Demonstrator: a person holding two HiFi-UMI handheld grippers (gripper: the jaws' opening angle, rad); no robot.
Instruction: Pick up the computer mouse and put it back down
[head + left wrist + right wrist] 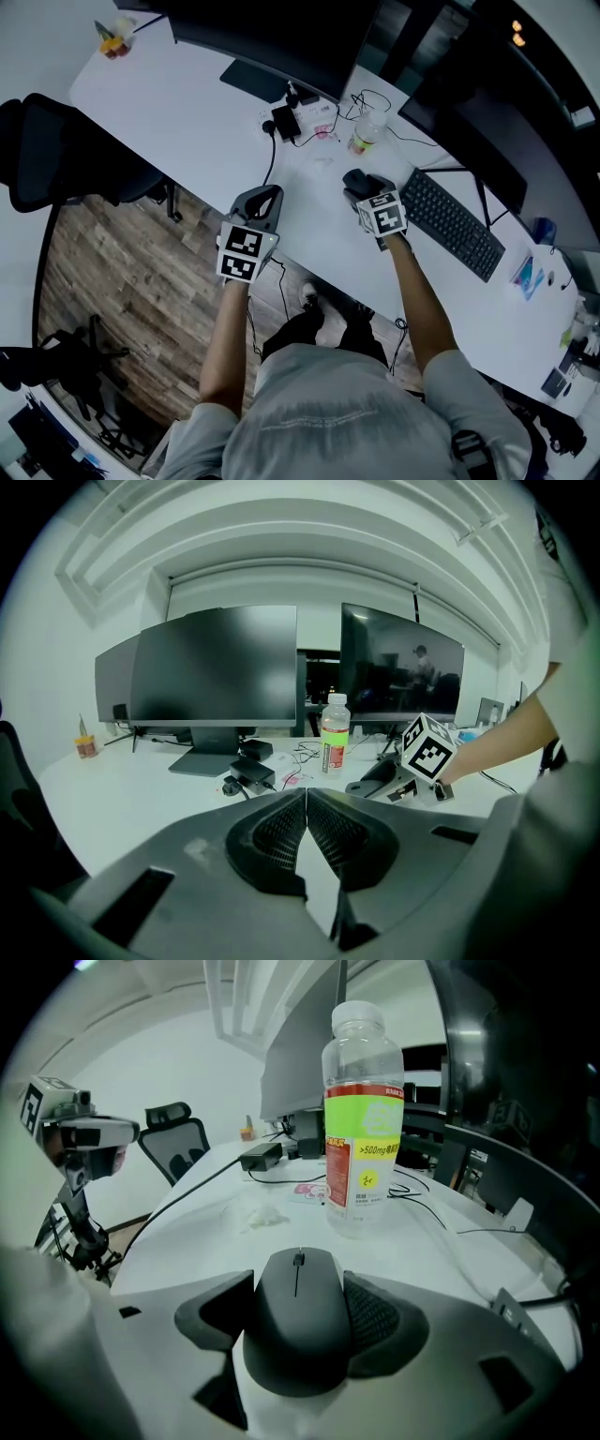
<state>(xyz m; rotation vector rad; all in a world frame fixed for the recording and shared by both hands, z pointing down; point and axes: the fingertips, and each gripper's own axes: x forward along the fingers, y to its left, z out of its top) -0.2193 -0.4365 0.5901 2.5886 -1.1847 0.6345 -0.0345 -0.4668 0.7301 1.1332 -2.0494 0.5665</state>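
Observation:
A dark grey computer mouse [298,1326] sits between the jaws of my right gripper [298,1281], and both pads press on its sides. Whether it rests on the white desk [441,1269] or hangs just above it, I cannot tell. In the head view the right gripper [360,182] holds the mouse [354,175] left of the keyboard [452,223]. My left gripper [266,193] hovers at the desk's front edge, apart from the mouse. Its jaws are shut with the tips touching and nothing between them [307,795]. The left gripper view shows the right gripper [386,780] to the right.
A plastic bottle [364,1119] with a green label stands just beyond the mouse, also in the head view as the bottle [367,134]. A power adapter [285,122] with cables lies further back, below two dark monitors [225,667]. A black chair [56,155] stands left of the desk.

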